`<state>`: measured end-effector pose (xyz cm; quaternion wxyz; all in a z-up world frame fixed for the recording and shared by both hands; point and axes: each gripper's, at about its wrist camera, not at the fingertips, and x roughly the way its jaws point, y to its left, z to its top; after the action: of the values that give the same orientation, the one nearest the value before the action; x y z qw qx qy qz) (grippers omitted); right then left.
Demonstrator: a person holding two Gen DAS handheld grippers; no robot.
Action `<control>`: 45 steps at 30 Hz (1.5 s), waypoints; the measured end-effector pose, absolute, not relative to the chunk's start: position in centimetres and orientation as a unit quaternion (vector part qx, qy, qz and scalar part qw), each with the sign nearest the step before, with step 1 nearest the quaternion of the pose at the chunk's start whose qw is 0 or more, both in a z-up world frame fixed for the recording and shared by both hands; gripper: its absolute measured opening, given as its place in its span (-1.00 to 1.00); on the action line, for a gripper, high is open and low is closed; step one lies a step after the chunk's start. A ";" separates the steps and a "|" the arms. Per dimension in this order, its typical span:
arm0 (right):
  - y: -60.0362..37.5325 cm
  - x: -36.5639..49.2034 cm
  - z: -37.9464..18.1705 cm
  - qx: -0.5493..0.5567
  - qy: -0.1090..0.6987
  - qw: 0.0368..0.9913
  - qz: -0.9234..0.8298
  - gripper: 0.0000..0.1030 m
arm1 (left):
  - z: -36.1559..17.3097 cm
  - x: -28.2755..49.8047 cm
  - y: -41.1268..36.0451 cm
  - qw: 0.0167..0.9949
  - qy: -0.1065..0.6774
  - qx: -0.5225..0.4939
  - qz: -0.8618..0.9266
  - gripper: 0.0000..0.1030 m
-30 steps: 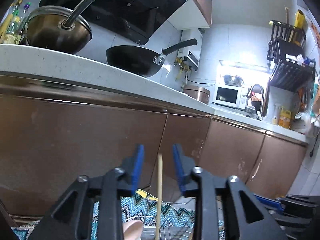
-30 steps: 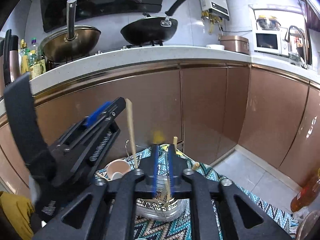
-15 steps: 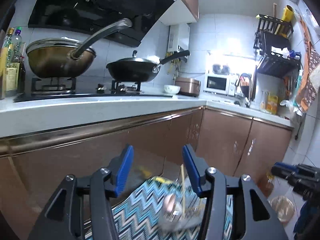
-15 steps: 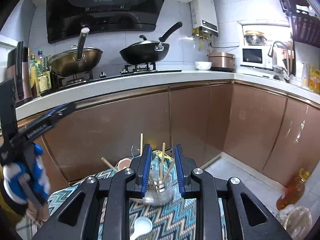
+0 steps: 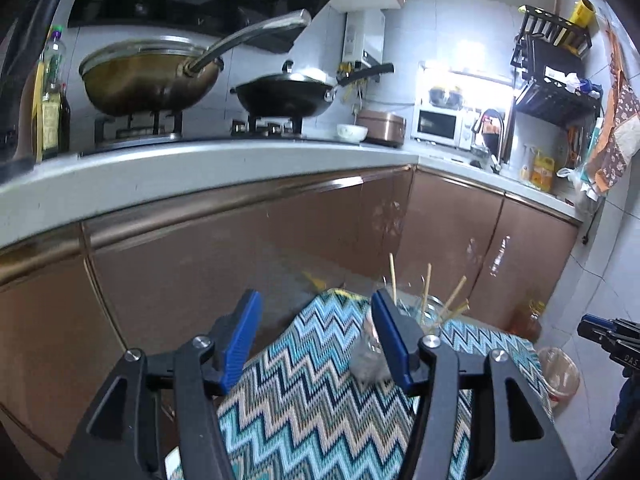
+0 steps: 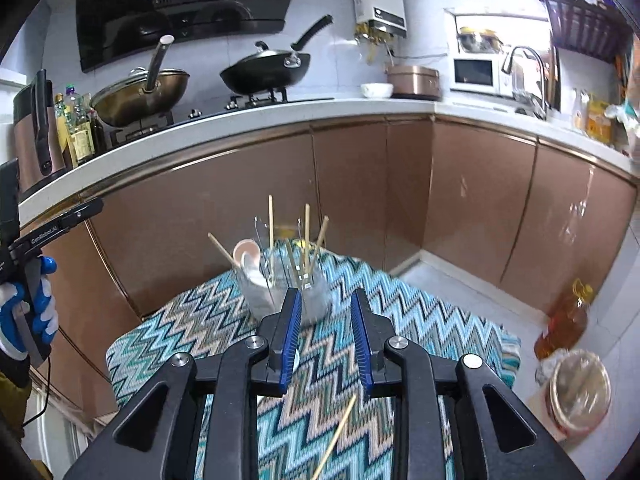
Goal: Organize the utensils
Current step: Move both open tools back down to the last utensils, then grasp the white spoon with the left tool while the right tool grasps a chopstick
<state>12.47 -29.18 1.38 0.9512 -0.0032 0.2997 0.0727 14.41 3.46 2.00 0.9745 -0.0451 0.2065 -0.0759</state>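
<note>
The chopsticks (image 6: 306,236) stand upright in the glass jar (image 6: 316,292) on my zigzag-cloth worktop (image 6: 420,320), bundled so they stay tidy, while one loose chopstick (image 6: 338,436) lies on the cloth nearer me than the jar. My left gripper (image 5: 316,336) has just been opening and holds nothing; my right gripper (image 6: 326,332), jaws slightly parted after easing apart, is empty too, aimed at the jar

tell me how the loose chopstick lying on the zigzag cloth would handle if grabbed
The chopstick looks thin, straight and wooden, so probably stiff and very light. It lies flat on the zigzag cloth, so closing on it may be fiddly. It may roll or swing if grabbed near one end.
</note>
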 end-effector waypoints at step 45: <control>-32.4 21.5 -16.8 0.042 0.576 0.809 0.106 -0.54 | -20.9 27.1 -12.1 0.826 0.489 -0.102 -0.262 -0.39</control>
<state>21.51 -32.36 -16.76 0.8094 0.0425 0.5761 0.1059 27.07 -12.11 -20.85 0.8259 -0.1020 0.4887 -0.2620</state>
